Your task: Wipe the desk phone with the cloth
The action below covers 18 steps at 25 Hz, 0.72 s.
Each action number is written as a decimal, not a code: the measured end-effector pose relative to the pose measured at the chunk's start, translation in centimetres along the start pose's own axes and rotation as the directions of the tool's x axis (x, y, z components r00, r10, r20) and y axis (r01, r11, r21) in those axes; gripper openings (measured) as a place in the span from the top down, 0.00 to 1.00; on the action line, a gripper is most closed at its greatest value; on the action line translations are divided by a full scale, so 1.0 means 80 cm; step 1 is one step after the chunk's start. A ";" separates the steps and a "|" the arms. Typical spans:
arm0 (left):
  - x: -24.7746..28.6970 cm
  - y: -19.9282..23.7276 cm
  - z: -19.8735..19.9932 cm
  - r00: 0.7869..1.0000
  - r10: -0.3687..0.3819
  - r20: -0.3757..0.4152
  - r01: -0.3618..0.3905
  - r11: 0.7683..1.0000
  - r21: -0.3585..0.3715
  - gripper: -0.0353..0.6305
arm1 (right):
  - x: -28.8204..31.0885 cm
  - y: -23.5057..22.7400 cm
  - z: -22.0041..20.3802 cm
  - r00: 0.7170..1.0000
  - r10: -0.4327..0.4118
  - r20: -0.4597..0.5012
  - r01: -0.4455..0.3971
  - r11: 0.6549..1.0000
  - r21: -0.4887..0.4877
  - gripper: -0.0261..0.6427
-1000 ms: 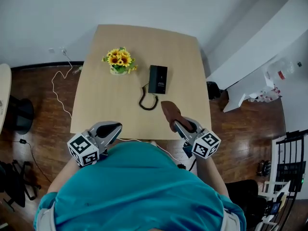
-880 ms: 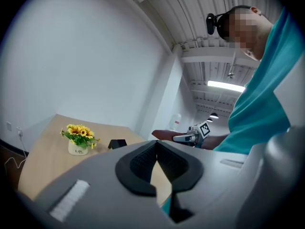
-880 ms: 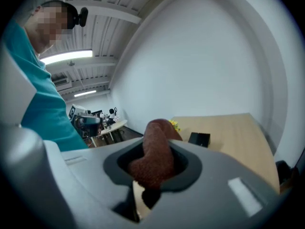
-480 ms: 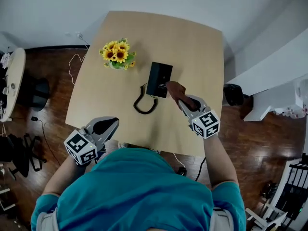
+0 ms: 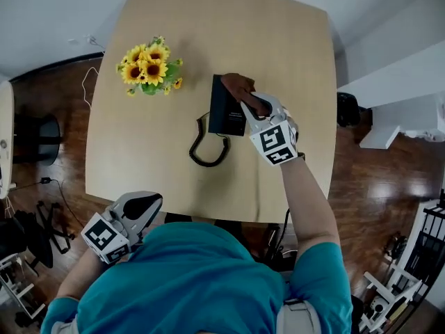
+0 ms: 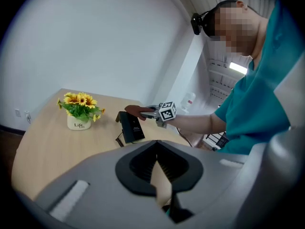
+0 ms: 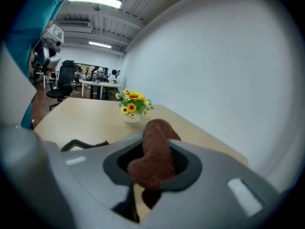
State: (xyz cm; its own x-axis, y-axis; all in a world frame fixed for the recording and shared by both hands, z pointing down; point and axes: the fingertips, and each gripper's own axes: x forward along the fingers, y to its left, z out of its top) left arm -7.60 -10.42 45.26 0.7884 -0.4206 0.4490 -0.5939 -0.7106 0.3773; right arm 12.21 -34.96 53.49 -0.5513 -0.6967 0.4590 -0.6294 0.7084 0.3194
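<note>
Pinching the cloth (image 5: 236, 84), your right gripper (image 5: 245, 97) holds it over the desk phone (image 5: 222, 113) right below its tips; your left gripper (image 5: 142, 204) hangs closed, empty.

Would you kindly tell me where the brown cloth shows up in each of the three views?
Head view: the brown cloth lies just right of centre, over the desk phone's far right corner.
Left gripper view: left of centre, just above the phone.
Right gripper view: dead centre, clamped between that gripper's jaws.
Shared landmark: the sunflower pot.
</note>
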 end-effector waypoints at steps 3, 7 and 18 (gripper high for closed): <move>-0.012 0.016 -0.007 1.000 0.013 0.013 -0.012 0.998 -0.062 0.94 | 0.033 -0.010 0.003 0.999 -0.031 -0.017 0.030 0.999 -0.038 0.83; -0.024 0.039 -0.020 0.999 0.034 0.006 -0.034 0.994 -0.099 0.94 | 0.070 -0.025 0.001 0.997 -0.068 -0.044 0.063 0.991 -0.115 0.83; -0.011 0.036 -0.037 1.000 0.007 -0.012 -0.009 0.992 -0.124 0.94 | 0.051 0.019 -0.041 0.996 -0.069 -0.062 0.065 0.996 -0.058 0.83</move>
State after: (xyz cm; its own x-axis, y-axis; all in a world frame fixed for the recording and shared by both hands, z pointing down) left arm -10.52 -10.42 48.36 0.7819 -0.4189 0.4616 -0.6162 -0.6316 0.4705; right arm 10.79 -36.38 58.53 -0.4718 -0.7355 0.4862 -0.6311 0.6668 0.3964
